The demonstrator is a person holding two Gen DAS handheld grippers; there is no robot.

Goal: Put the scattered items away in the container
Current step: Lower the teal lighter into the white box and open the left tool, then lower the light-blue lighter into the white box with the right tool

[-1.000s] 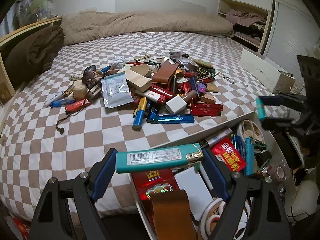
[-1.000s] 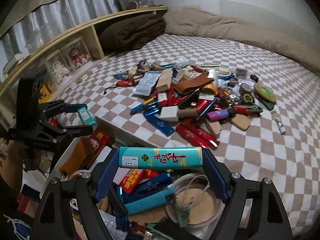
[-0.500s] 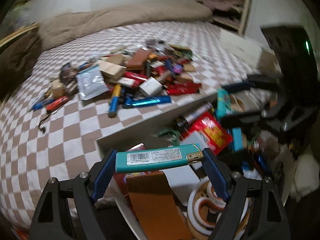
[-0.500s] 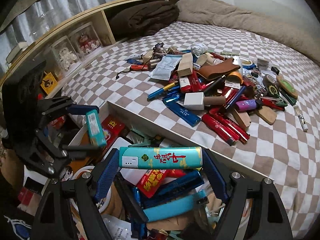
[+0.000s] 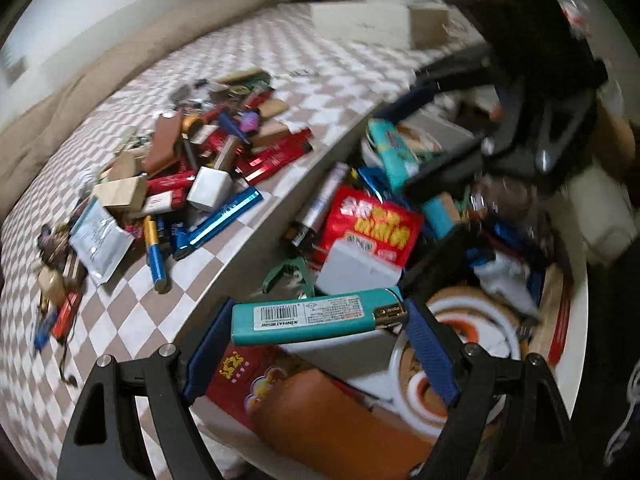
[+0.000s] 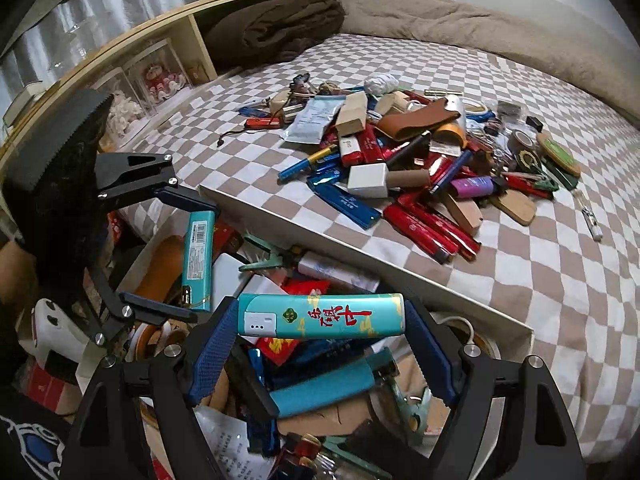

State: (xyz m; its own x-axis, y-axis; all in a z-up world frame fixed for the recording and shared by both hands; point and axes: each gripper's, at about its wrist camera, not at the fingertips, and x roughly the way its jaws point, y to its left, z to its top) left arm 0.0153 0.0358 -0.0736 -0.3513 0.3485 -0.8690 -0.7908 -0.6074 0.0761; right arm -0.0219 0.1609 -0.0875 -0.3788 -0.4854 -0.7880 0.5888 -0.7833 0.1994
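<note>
The left wrist view is smeared with blur along its right side, so the right gripper [image 5: 404, 152] there reads only as a dark frame with blue pads and a strip of teal between them. The far rim of the container [image 5: 256, 236] is plain enough, but its near right corner runs out of frame, and much of what lies inside is buried under other things (a red packet [image 5: 372, 224] and a white block [image 5: 356, 270] sit on top, the rest is a jumble). The person shows only as a bit of hand behind the right gripper, too blurred to make out.

Now the jaws. The left gripper [image 5: 320, 320] stands wide but not free: its blue pads clamp a teal lighter with a barcode label [image 5: 316, 318] end to end, lying crosswise, over the near left part of the container. In the right wrist view that same lighter stands on end between the left pads, off to the left.

The right gripper [image 6: 320, 318] is likewise clamped, pads pressing both ends of a teal lighter with red characters [image 6: 320, 316], held level above the container's middle.

Beyond the rim, the scattered pile [image 6: 404, 160] lies on the checkered bedspread [image 6: 540, 280], well apart from both grippers.
</note>
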